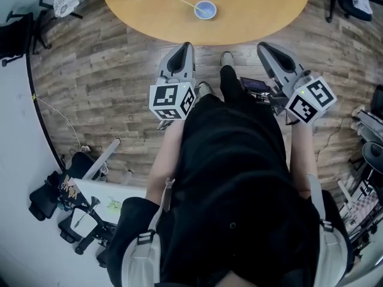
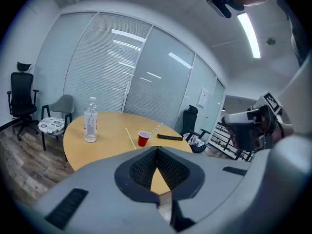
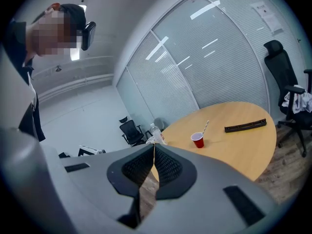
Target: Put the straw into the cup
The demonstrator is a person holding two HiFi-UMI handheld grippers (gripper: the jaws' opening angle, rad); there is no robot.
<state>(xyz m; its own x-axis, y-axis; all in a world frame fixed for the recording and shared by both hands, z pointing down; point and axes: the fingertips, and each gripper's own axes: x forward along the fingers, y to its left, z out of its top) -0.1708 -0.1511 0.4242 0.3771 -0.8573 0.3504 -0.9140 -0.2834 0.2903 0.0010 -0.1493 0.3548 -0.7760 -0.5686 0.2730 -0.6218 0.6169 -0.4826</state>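
Note:
A red cup (image 2: 143, 138) stands near the middle of the round wooden table (image 2: 102, 147), with a striped straw (image 2: 156, 128) leaning out of it. A yellow straw (image 2: 130, 138) lies flat on the table just left of the cup. From above, the cup (image 1: 204, 9) shows with a pale straw (image 1: 185, 3) running up-left from it. The right gripper view shows the cup (image 3: 198, 140) with its straw (image 3: 205, 126). My left gripper (image 1: 185, 45) and right gripper (image 1: 263, 46) hang side by side short of the table's near edge, well away from the cup. Both are shut and hold nothing.
A clear water bottle (image 2: 90, 121) stands left of the cup. A black bar (image 3: 245, 126) lies on the table's right side. Office chairs (image 2: 19, 101) ring the table, in front of a glass wall with blinds. A person's legs (image 1: 230, 85) are between the grippers.

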